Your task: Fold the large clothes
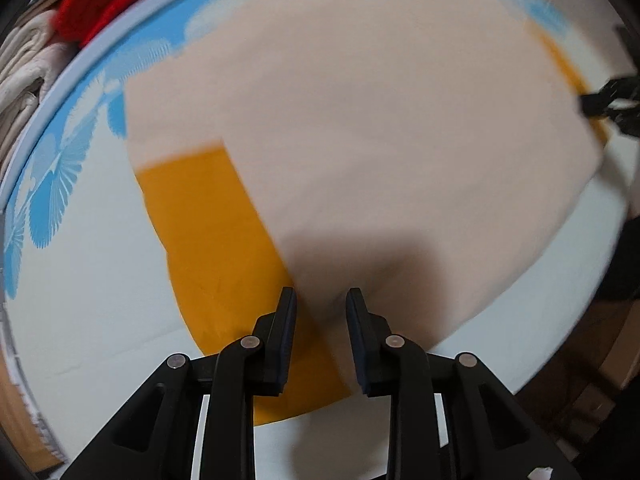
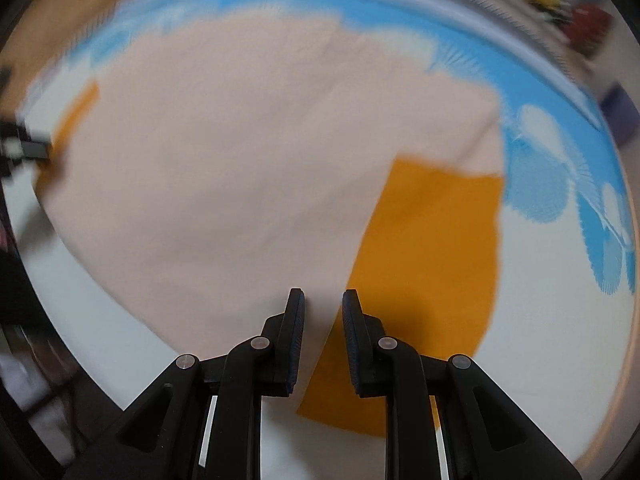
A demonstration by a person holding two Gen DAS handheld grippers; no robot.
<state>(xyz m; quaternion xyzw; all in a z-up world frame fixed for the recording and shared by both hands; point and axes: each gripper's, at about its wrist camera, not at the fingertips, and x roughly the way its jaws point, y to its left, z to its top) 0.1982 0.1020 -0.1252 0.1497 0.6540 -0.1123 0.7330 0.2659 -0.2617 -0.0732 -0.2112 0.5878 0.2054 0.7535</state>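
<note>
**Both hand-held grippers over the cream and orange garment**

I look nearly straight down on a large garment (image 1: 360,128), cream in the body with orange panels, spread across a white sheet with a blue leaf print (image 1: 60,176). Both views are blurred.

My left hand-held gripper (image 1: 321,300) hangs over the near cream edge, where it meets an orange panel (image 1: 208,232). Its jaws stand a little apart; cloth shows in the gap, but I cannot tell whether the pads press on it. My right hand-held gripper (image 2: 322,300) sits over the line where cream meets the other orange panel (image 2: 432,248). Its jaws are also a little apart, with cloth in the gap, and again I cannot tell whether anything is pinched.

From the left view the right hand-held gripper shows small at the far right edge, by the garment's orange strip; the two tools are well apart.

White sheet lies bare along the near side and to the outer side of each orange panel. Beyond the sheet's far edge in the left view sit stacked cream cloth (image 1: 24,76) and something red (image 1: 100,4).
</note>
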